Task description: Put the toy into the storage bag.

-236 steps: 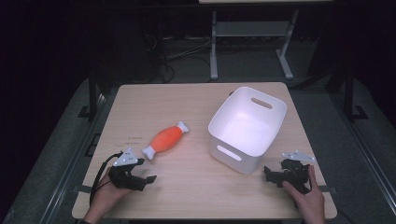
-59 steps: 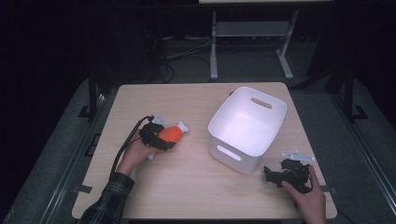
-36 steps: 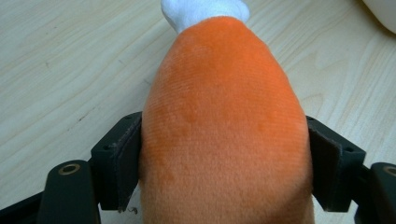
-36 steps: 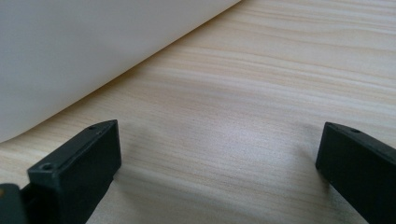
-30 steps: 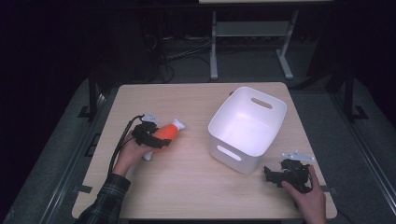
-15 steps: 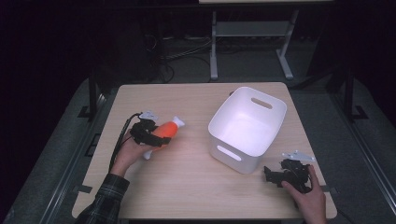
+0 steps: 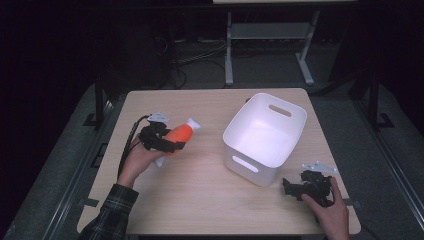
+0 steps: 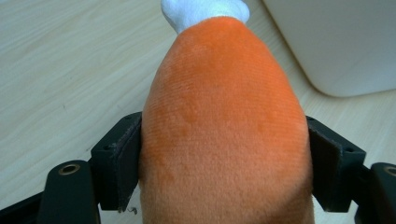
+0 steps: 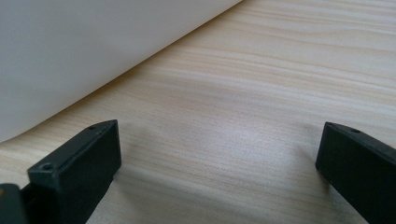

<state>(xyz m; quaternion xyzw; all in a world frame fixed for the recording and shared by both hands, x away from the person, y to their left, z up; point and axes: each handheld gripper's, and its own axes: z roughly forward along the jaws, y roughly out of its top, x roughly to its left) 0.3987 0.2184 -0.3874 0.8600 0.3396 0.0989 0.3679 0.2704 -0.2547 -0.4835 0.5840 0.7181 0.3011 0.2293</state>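
Orange plush (image 7: 179,133) is clamped betw. L gripper (image 7: 159,139) jaws, left of white bin (image 7: 264,136). R gripper (image 7: 306,186) is rested on table (image 7: 210,200), jaws apart.

The white bin (image 7: 265,137) stands on the right half of the surface (image 7: 200,195) and blocks the way between both sides. Bare wood lies open in front of it and along the near edge. The right tool (image 7: 295,189) rests just beside its near corner.
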